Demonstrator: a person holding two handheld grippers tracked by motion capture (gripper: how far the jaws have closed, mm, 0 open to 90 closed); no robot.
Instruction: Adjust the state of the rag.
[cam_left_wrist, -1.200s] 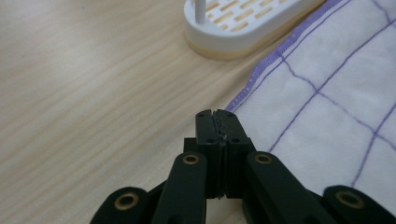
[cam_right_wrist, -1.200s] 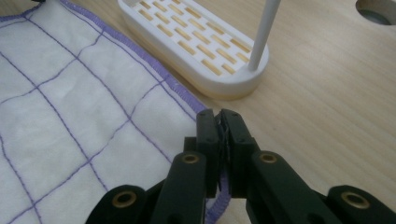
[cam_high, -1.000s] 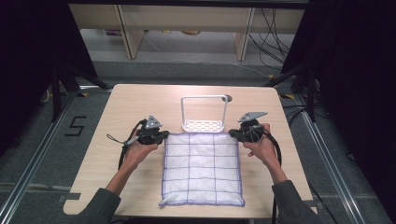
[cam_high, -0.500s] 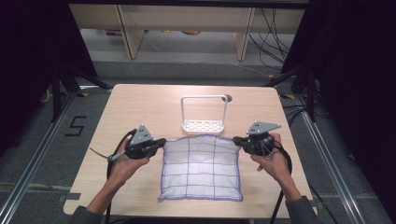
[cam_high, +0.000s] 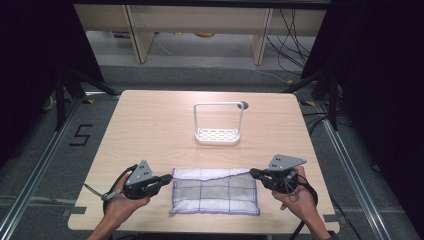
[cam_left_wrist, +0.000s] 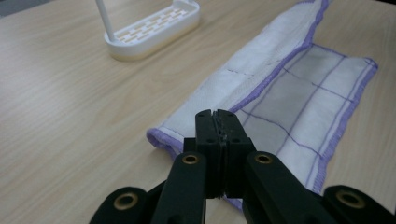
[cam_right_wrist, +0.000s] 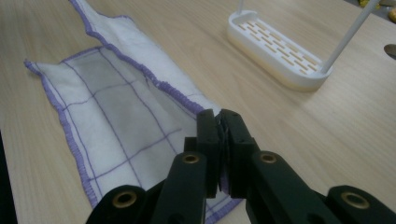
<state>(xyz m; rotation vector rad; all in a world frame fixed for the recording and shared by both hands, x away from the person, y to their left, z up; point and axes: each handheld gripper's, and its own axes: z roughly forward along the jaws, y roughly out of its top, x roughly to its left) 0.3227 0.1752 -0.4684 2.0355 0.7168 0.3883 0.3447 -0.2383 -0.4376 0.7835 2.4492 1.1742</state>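
Observation:
A white cloth (cam_high: 215, 194) with purple grid lines and purple hem lies near the table's front edge, its far part folded over toward me. The left gripper (cam_high: 168, 178) sits at the cloth's left upper corner, jaws shut on the hem. In the left gripper view the shut left gripper (cam_left_wrist: 217, 115) pinches the cloth (cam_left_wrist: 299, 93) at its corner. The right gripper (cam_high: 253, 173) is at the cloth's right upper corner. In the right gripper view the right gripper (cam_right_wrist: 219, 116) is shut, with the cloth (cam_right_wrist: 116, 107) caught between its jaws.
A white slotted rack (cam_high: 218, 134) with a tall wire handle stands at mid-table, beyond the cloth, also seen as the rack (cam_left_wrist: 154, 32) and the rack (cam_right_wrist: 278, 46). A dark round hole (cam_high: 244, 105) is in the tabletop behind it. Bare wood lies left and right.
Both grippers have moved toward the front edge, dragging the cloth's far edge with them. The cloth went from spread flat to folded over, about half as deep.

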